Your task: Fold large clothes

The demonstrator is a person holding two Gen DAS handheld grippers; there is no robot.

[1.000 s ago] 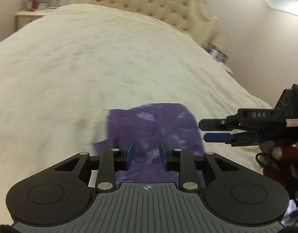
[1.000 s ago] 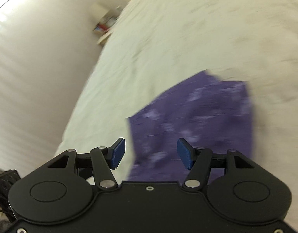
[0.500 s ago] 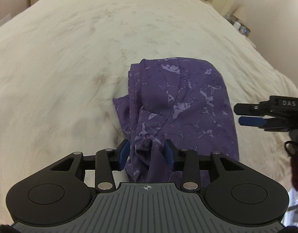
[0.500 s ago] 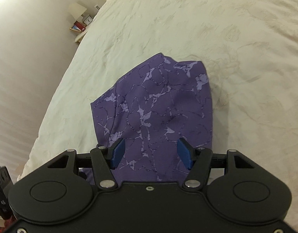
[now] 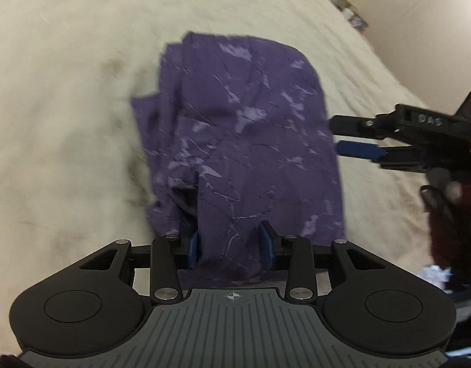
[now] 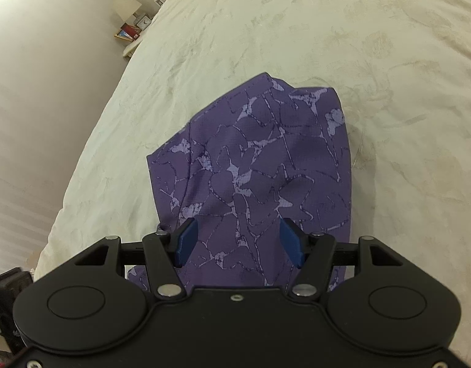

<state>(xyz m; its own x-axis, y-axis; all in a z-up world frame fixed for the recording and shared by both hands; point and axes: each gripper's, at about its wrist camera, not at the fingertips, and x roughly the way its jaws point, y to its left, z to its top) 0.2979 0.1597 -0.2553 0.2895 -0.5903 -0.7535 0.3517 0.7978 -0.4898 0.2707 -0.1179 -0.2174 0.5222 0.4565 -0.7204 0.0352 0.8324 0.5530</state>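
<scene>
Purple cloth garment with a pale cracked-marble print [image 6: 263, 168] is lying in a compact folded bundle on the cream embossed bedspread [image 6: 388, 61], near the bed's edge. On its left side, loose layers are sticking out unevenly and a dark gap is showing between them. The left gripper [image 5: 231, 245], black with blue pads, is hanging just above the near edge, its fingers spread with cloth showing between them but nothing pinched. Further right, the right gripper [image 6: 238, 242] is hovering over the bundle's near right part, likewise spread wide and holding nothing; in the left view it is reaching in sideways beside the garment's right edge. Folding seems nearly finished. The next move probably calls for tucking or smoothing the ragged left layers, or closing on the near edge for one more fold.
</scene>
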